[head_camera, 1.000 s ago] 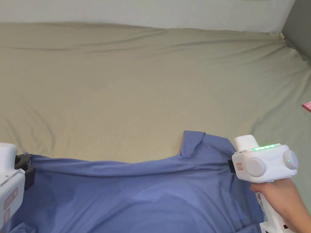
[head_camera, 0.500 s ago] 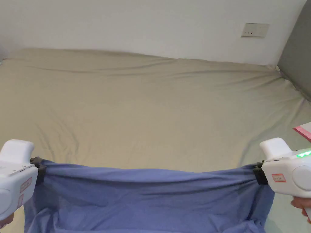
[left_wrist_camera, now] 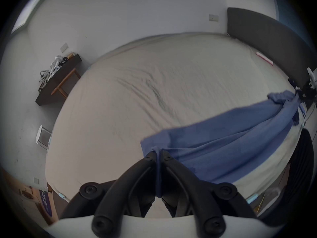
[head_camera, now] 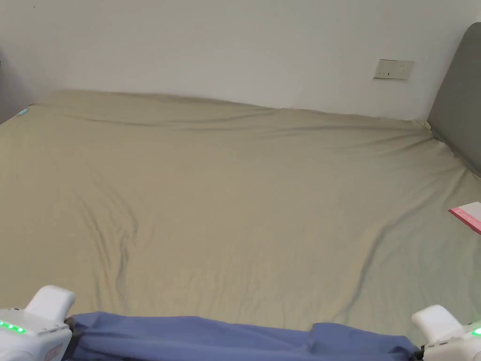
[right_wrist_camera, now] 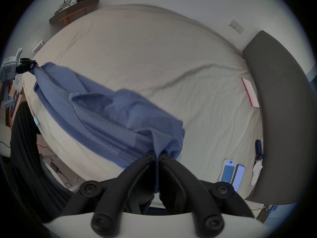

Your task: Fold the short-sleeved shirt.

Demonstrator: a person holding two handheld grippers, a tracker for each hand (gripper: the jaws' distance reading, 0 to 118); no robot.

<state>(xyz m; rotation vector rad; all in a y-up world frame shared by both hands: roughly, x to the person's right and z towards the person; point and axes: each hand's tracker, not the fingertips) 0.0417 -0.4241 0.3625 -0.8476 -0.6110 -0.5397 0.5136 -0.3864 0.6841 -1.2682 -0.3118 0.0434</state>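
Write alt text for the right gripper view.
The right gripper is shut on a bunched corner of a blue shirt, which stretches across a beige bed to the left gripper at far left. A pink-edged booklet and two phones lie near a grey headboard.

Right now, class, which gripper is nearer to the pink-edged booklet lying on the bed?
Right. The right gripper holds the blue shirt on the booklet's side of the bed; the left gripper holds the shirt's opposite end, far across the bed.
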